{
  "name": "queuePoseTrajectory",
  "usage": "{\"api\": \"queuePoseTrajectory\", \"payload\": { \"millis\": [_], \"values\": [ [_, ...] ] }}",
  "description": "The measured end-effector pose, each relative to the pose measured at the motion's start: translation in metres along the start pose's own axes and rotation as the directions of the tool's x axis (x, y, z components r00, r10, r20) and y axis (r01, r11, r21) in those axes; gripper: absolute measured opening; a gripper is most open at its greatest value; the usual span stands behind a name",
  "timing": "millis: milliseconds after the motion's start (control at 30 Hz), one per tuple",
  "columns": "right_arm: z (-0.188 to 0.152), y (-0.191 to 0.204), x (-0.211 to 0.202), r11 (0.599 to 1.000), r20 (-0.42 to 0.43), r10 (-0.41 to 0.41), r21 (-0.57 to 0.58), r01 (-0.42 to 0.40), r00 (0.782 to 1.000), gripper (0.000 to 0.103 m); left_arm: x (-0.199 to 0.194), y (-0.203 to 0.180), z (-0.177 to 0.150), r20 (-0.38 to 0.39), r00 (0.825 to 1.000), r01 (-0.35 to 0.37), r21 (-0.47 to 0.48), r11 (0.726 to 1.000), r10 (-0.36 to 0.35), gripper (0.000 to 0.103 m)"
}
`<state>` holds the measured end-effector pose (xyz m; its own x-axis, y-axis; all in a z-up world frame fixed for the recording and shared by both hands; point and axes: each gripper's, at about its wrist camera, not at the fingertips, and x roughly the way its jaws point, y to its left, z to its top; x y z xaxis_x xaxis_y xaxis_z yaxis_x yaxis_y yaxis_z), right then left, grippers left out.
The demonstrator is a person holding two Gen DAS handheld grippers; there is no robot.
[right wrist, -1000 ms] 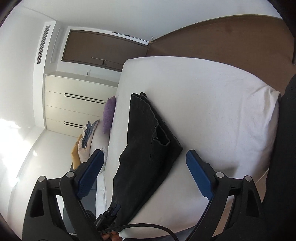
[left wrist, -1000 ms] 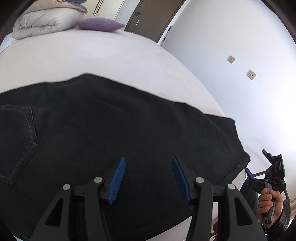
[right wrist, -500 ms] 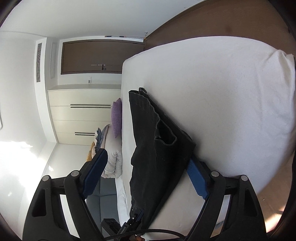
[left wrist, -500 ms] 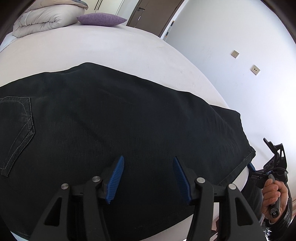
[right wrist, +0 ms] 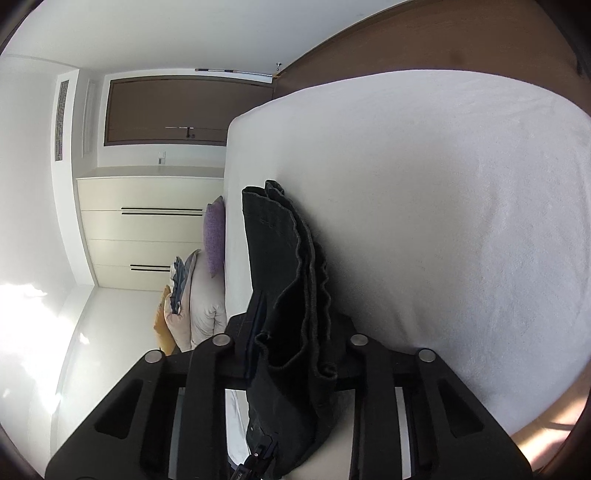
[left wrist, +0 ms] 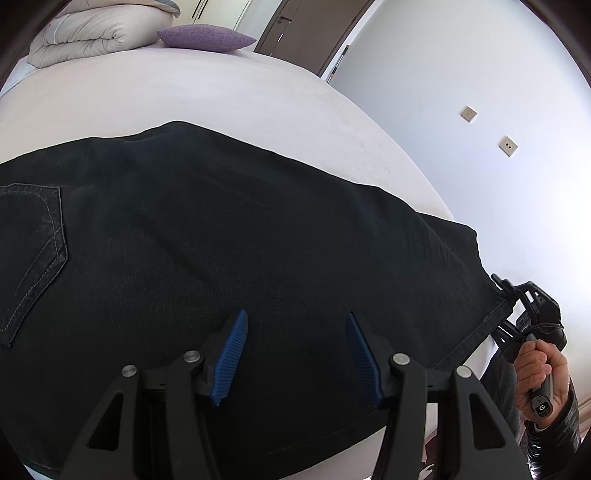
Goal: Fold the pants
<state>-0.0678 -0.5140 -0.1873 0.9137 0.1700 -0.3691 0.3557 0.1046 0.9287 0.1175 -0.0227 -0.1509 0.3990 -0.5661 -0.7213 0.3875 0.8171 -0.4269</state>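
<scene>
Lying flat across the white bed [left wrist: 258, 92], the black pants [left wrist: 221, 240] fill the middle of the left wrist view from the left edge, where a stitched back pocket [left wrist: 29, 251] shows, to the hem at the right. At the upper left of that frame a folded duvet [left wrist: 85, 33] and a purple cushion [left wrist: 203, 37] sit on the far end of the bed. At the bottom centre the left gripper [left wrist: 295, 354] hangs over the fabric with its blue pads spread apart and nothing pinched between them. At the right edge of the same frame a hand [left wrist: 539, 373] holds the handle of the other tool, whose tip meets the hem corner of the pants.

In the right wrist view a cream dresser [right wrist: 147, 229] stands at the left, with the cushion and duvet beside it. At the bottom centre the right gripper [right wrist: 291, 354] has just been closing, and its jaws now pinch the bunched hem layers of the pants, which rise from between them toward mid-frame. The bare white mattress fills the right of that frame.
</scene>
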Motion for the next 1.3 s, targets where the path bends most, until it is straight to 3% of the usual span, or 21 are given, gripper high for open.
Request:
{"api": "queuePoseTrajectory", "payload": {
  "millis": [67, 500, 600, 667, 733, 800, 867, 900, 1067, 1300],
  "values": [
    [0.001, -0.002, 0.001, 1.0, -0.003, -0.02, 0.0, 0.02, 1.0, 0.01, -0.001, 0.001, 0.0, 0.002, 1.0, 0.006, -0.005, 1.0, -0.006, 0.058],
    [-0.007, 0.05, 0.005, 0.957, 0.033, -0.128, -0.258, 0.132, 0.991, 0.009, -0.007, 0.009, 0.005, 0.014, 0.999, 0.053, -0.066, 0.996, -0.052, 0.058],
    [-0.016, 0.074, 0.007, 0.928, 0.038, -0.138, -0.345, 0.142, 0.99, 0.009, -0.01, 0.01, 0.009, 0.022, 0.996, 0.085, -0.101, 0.991, -0.083, 0.066],
    [-0.034, 0.102, 0.012, 0.88, 0.034, -0.15, -0.452, 0.149, 0.988, 0.009, -0.012, 0.009, 0.013, 0.035, 0.991, 0.132, -0.131, 0.983, -0.128, 0.077],
    [-0.063, 0.13, 0.021, 0.79, 0.024, -0.175, -0.593, 0.155, 0.984, 0.009, -0.013, 0.007, 0.019, 0.052, 0.981, 0.193, -0.16, 0.968, -0.187, 0.086],
    [-0.115, 0.164, 0.04, 0.592, 0.008, -0.237, -0.791, 0.151, 0.971, 0.009, -0.012, 0.003, 0.027, 0.068, 0.969, 0.245, -0.183, 0.952, -0.237, 0.091],
    [-0.169, 0.179, 0.059, 0.401, 0.002, -0.282, -0.908, 0.119, 0.959, 0.009, -0.009, 0.001, 0.036, 0.08, 0.951, 0.308, -0.217, 0.926, -0.297, 0.093],
    [-0.19, 0.181, 0.063, 0.354, -0.013, -0.294, -0.93, 0.096, 0.956, 0.009, -0.007, -0.001, 0.04, 0.082, 0.944, 0.331, -0.234, 0.914, -0.32, 0.094],
    [-0.257, 0.172, 0.08, 0.22, -0.058, -0.346, -0.975, 0.02, 0.937, 0.009, 0.012, -0.006, 0.055, 0.05, 0.921, 0.383, -0.305, 0.872, -0.387, 0.099],
    [-0.268, 0.159, 0.075, 0.211, -0.066, -0.364, -0.977, 0.014, 0.929, 0.009, 0.044, -0.014, 0.058, -0.044, 0.926, 0.338, -0.345, 0.876, -0.375, 0.097]
  ]
}}
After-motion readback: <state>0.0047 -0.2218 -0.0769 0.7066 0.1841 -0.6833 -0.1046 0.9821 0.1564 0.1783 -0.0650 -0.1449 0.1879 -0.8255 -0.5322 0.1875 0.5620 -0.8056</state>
